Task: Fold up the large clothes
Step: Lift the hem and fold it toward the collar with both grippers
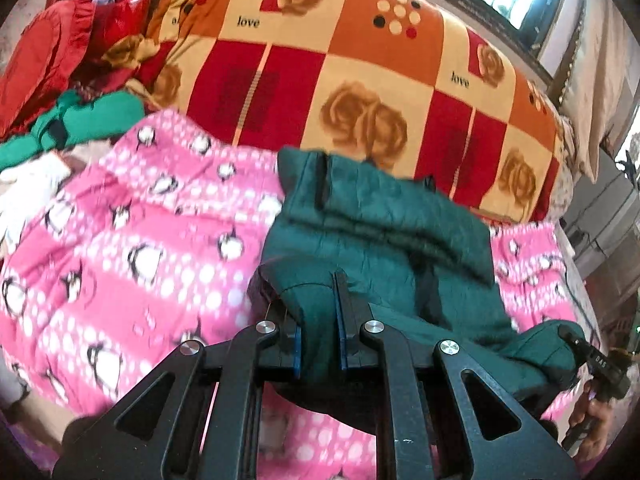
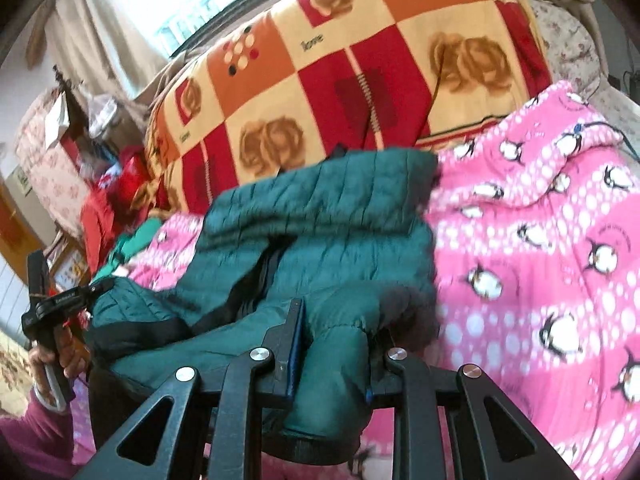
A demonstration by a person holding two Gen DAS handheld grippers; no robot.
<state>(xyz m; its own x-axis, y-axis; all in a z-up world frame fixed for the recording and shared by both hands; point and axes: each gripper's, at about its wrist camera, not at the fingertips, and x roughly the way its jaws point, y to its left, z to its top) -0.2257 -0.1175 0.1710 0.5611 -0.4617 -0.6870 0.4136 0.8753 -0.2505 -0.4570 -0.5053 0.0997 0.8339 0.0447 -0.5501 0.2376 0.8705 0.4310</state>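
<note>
Two grips pinching one dark green quilted puffer jacket (image 1: 384, 220), both at its near hem, over the pink fleece blanket printed with penguins and white dots (image 1: 120, 248). Left gripper (image 1: 320, 340) squeezing a thick bunch of green fabric between its fingers (image 1: 295, 344), pressed nearly together. Right gripper (image 2: 332, 356) doing the same at the other hem corner, fingers (image 2: 294, 344) clamping a fat padded roll.

Hanging between the two grips: the near part of the jacket, with the far part trailing on the pink blanket, just in front of the red, orange and cream checked quilt with rose prints (image 1: 360, 80).

Risking a slip: slick padded shell, bulky bunched bites, only a shallow purchase at each corner, so possibly sliding out under the jacket's own weight. Risking a crooked fold too: uneven height between the grips skewing the hem line. Also dragging the pink blanket along if the trailing part snags on the fleece. Motion blur hiding how deep each bite sits; cannot tell exactly.
</note>
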